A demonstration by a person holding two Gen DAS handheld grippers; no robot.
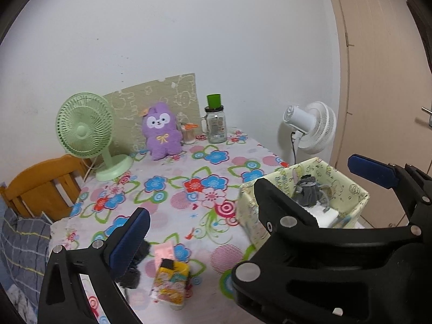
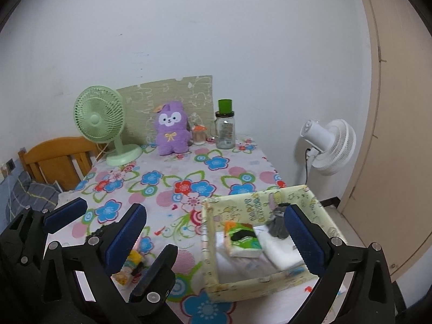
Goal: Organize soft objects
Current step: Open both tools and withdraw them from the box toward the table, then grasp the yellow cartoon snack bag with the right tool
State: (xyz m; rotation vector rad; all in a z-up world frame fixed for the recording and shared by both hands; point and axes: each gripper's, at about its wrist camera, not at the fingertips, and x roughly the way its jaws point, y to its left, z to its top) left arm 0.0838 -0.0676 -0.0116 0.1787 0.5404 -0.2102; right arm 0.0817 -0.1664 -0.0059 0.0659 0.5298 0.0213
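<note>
A pale yellow patterned box stands at the table's right edge. It holds a grey sock bundle, a green tissue pack and a white folded cloth. My right gripper is open over the box, pads touching nothing. Left of it my left gripper is open and holds nothing; its left finger shows, the right one is hidden. Below lie a yellow tissue pack, a pink packet and a dark soft thing. A purple plush sits at the back.
On the floral tablecloth stand a green desk fan, a glass jar with a green cup on top and a small container. A white fan stands beyond the table's right edge. A wooden headboard and plaid bedding are on the left.
</note>
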